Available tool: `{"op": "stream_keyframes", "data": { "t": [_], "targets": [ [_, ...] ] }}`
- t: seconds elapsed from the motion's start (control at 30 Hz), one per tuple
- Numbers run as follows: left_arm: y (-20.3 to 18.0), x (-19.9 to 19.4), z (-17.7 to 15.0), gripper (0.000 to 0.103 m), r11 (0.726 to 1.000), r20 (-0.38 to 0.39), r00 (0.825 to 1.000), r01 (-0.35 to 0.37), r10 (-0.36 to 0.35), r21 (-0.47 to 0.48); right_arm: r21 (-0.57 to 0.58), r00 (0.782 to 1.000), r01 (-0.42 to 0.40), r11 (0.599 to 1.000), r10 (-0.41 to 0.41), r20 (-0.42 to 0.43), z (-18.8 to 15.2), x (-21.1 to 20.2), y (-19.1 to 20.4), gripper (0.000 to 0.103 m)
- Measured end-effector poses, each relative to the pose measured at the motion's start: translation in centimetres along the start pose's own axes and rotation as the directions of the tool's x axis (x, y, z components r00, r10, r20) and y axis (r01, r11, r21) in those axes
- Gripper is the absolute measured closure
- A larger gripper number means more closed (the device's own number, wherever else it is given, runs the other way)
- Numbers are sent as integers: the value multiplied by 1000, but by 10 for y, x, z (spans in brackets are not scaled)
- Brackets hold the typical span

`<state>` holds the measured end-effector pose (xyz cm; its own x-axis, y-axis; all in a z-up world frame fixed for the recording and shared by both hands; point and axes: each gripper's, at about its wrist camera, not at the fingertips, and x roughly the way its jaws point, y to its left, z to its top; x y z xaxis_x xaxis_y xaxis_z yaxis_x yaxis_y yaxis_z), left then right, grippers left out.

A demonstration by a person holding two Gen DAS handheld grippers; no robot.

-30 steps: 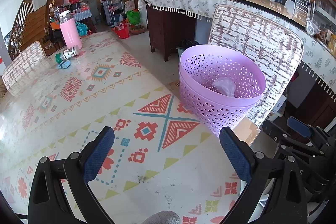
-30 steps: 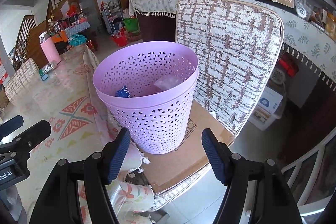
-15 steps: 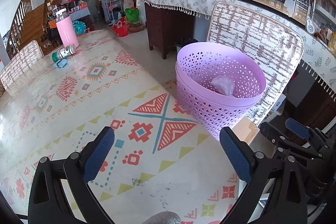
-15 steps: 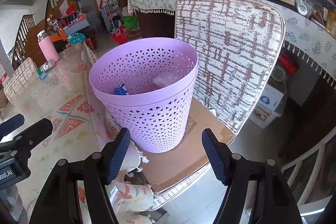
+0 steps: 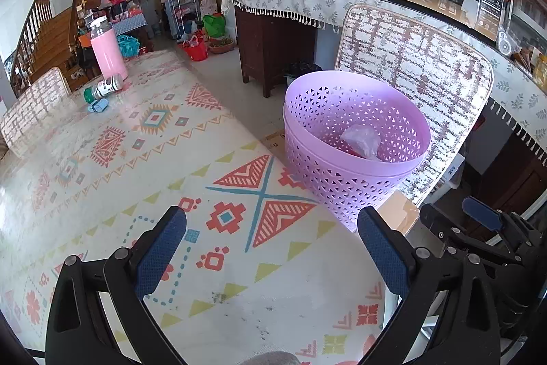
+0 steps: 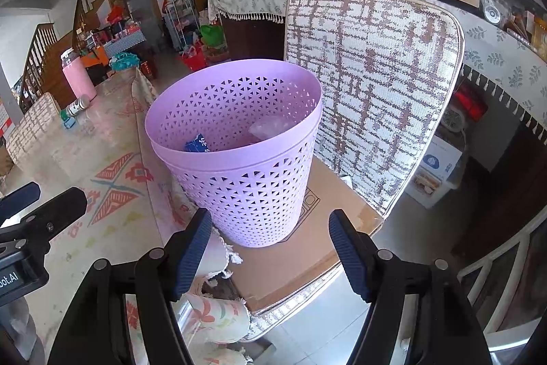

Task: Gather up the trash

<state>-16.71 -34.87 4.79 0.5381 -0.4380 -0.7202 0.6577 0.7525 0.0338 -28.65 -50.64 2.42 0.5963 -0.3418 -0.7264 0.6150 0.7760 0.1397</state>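
Note:
A purple perforated basket [image 5: 355,159] [image 6: 239,173] stands on cardboard on a chair beside the table. Inside lie a crumpled clear plastic bag [image 5: 360,141] [image 6: 270,127] and a blue wrapper [image 6: 197,143]. My left gripper [image 5: 271,245] is open and empty, above the patterned tablecloth [image 5: 136,159], just left of the basket. My right gripper [image 6: 270,245] is open and empty, low in front of the basket. A small white bottle with a green cap [image 5: 102,88] lies at the table's far end beside a small blue item [image 5: 98,106].
A tall pink bottle [image 5: 107,52] stands at the table's far end. The chair's woven back [image 6: 372,91] rises behind the basket. A sideboard with a fringed cloth [image 5: 307,2] holds jars, a mesh food cover and a microwave. Stairs are far left.
The left gripper has edged a little forward and left over the table; the far bottles sit slightly lower in view. The right gripper has drifted slightly. Both stay open.

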Motion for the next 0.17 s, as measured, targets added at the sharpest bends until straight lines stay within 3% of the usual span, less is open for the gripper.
{"op": "stream_keyframes", "data": {
  "t": [0.17],
  "targets": [
    [-1,-6,-1,3,1000,13,1000,0,-1,5,-4,1000,2,1000,-2,3,1,-2,0,27]
  ]
}}
